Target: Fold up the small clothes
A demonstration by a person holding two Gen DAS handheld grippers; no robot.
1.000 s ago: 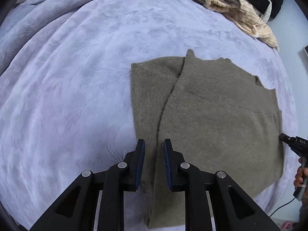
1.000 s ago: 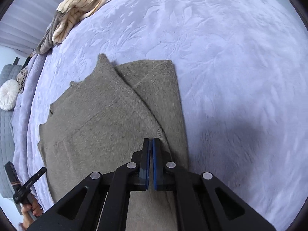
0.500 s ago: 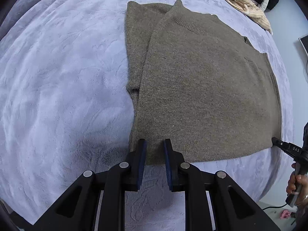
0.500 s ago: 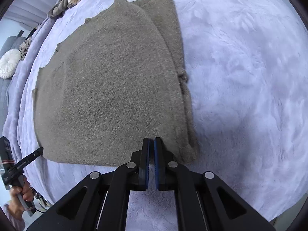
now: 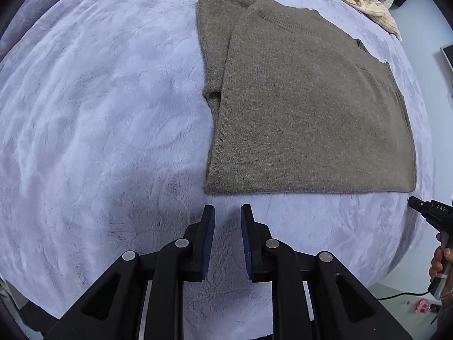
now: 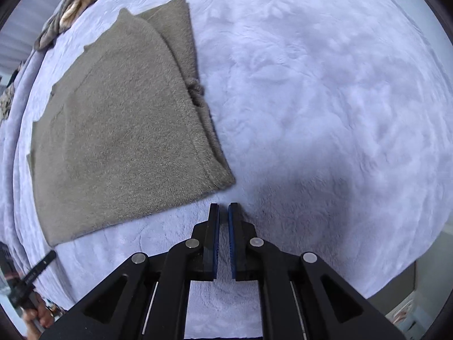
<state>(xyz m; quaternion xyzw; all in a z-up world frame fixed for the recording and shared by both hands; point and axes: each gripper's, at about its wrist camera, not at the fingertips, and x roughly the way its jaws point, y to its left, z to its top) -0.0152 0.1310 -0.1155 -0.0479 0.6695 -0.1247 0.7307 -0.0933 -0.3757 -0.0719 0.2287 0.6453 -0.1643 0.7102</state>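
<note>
Left wrist view: the left gripper (image 5: 227,212) has drawn back from the olive sweater (image 5: 308,107) within the last second; a second ago its jaws straddled the fabric, now they stand apart and empty just short of the hem; the sweater lies flat on the lavender bed (image 5: 99,113), one sleeve folded in at its left edge; that fold looks finished, so a new grasp probably comes next; open blanket spreads to the left, while the bed's edge runs close on the right.

Right wrist view: the right gripper (image 6: 223,212) has also backed off; its jaws, nearly closed, hold nothing near the sweater's (image 6: 119,130) corner; ample bare bed (image 6: 325,99) lies rightward.
</note>
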